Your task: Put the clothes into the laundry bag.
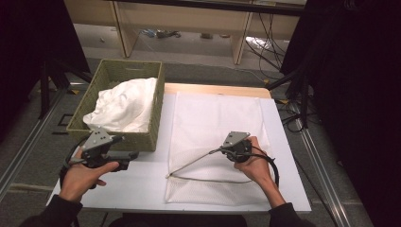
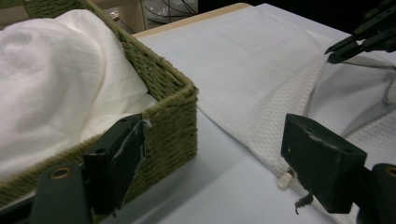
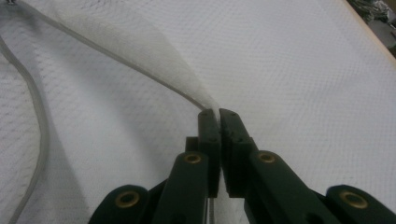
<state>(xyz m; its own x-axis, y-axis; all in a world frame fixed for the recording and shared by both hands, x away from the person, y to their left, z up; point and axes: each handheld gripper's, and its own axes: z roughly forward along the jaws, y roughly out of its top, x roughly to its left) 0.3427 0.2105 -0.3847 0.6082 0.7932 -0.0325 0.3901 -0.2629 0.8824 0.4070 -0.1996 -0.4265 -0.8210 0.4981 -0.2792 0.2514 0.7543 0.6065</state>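
Note:
A white mesh bag (image 1: pixel 213 118) lies flat on the white table (image 1: pixel 137 189), its zipper-edged mouth (image 1: pixel 203 178) toward the near side. My right gripper (image 1: pixel 221 150) is shut on the bag's upper mouth edge and holds it raised, so the mouth gapes. In the right gripper view the jaws (image 3: pixel 218 114) pinch thin mesh (image 3: pixel 154 60). My left gripper (image 1: pixel 131 154) is open and holds nothing, just in front of the green woven basket (image 1: pixel 113 71). In the left gripper view its jaws (image 2: pixel 215 140) frame the basket corner (image 2: pixel 173 116) and the bag's side (image 2: pixel 261 79). White cloth (image 1: pixel 125 104) fills the basket.
The basket stands at the table's far left corner, partly over the edge. A zipper pull (image 2: pixel 284 181) lies at the bag's near left corner. Wooden shelving (image 1: pixel 189 23) and cables sit on the floor beyond. Bare tabletop lies between basket and bag.

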